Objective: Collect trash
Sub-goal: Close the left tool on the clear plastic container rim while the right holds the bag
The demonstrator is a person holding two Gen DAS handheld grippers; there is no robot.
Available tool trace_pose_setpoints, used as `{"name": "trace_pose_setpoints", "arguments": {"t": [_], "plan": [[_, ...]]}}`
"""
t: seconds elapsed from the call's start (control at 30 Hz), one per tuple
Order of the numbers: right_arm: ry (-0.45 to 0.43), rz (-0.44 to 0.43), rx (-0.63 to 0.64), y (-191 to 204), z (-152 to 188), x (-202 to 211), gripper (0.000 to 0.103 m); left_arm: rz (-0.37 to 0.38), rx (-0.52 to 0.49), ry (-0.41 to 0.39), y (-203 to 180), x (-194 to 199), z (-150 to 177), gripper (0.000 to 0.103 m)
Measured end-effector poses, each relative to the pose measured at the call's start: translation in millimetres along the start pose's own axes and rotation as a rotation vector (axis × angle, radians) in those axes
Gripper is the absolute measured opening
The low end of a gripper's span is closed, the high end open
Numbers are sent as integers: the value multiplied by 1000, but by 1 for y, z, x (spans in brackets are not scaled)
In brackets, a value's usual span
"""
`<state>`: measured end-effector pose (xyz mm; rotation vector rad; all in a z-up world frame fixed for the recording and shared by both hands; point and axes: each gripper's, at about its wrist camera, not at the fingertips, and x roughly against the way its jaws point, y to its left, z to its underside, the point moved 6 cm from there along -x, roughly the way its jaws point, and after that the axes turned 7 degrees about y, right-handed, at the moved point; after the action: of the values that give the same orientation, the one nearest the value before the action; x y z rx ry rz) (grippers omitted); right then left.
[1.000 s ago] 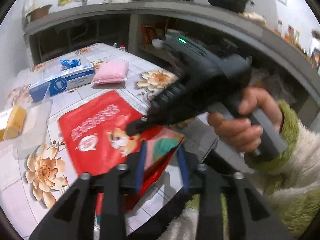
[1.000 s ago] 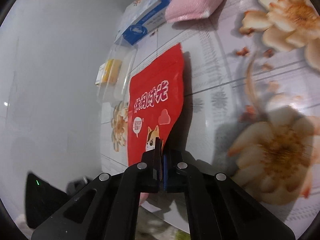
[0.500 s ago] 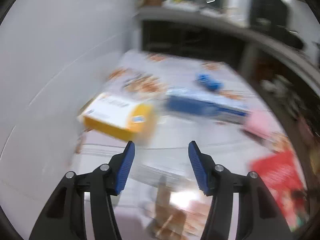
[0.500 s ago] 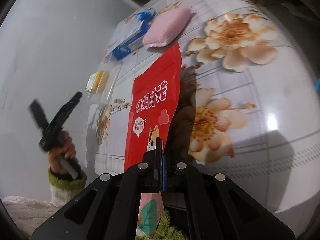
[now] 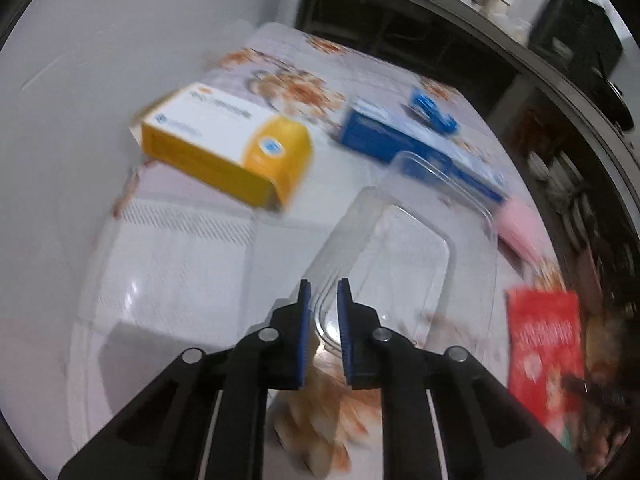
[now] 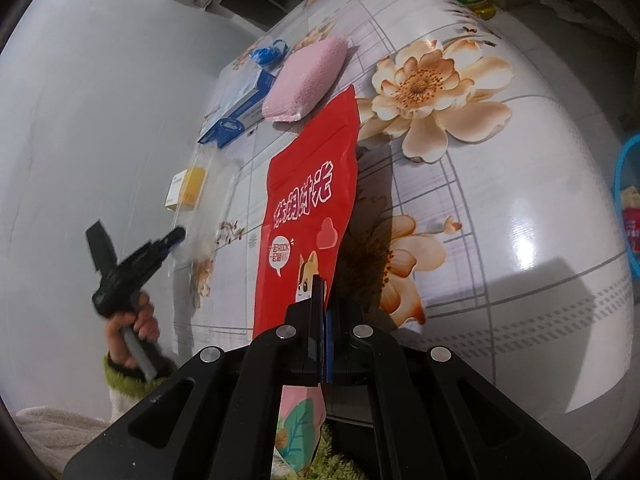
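Observation:
A clear plastic tray (image 5: 400,248) lies on the flowered table (image 6: 520,240). My left gripper (image 5: 323,292) has the tray's near corner rim between its blue pads. Its jaws are closing and a narrow gap still shows. In the right wrist view the left gripper (image 6: 178,234), held by a hand (image 6: 136,320), points at the clear tray (image 6: 208,200). My right gripper (image 6: 323,292) is shut on the lower edge of a red snack bag (image 6: 312,184) and holds it up over the table. The red bag (image 5: 544,348) also shows at the right of the left wrist view.
A yellow and white box (image 5: 224,148) lies beyond the tray, with a long blue box (image 5: 400,148), a crumpled blue wrapper (image 5: 432,114) and a pink pack (image 6: 308,80) further back. A blue basket (image 6: 624,184) stands off the table's right side. A grey wall runs along the left.
My left gripper swung from beside the red bag over to the clear tray, opened wide, then narrowed around its rim. My right gripper drew back a little, still holding the red bag.

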<state>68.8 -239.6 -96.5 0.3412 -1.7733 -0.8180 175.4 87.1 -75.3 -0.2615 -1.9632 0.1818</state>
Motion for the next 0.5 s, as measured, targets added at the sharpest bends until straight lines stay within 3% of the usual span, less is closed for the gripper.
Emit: {"name": "trace_pose_setpoints", "arguments": {"t": [0.17, 0.23, 0.3, 0.4, 0.5], "plan": [[-3, 15, -26, -10, 3, 0, 0, 75, 2, 103, -19, 6, 40, 13], [-2, 19, -32, -8, 5, -3, 0, 147, 9, 136, -24, 9, 48, 23], [0, 19, -35, -9, 5, -4, 0, 175, 13, 121, -26, 13, 46, 35], [-1, 23, -37, -5, 4, -8, 0, 120, -16, 58, -28, 18, 31, 37], [-9, 18, -39, -5, 4, -7, 3, 125, -60, 59, -36, 11, 20, 37]]}}
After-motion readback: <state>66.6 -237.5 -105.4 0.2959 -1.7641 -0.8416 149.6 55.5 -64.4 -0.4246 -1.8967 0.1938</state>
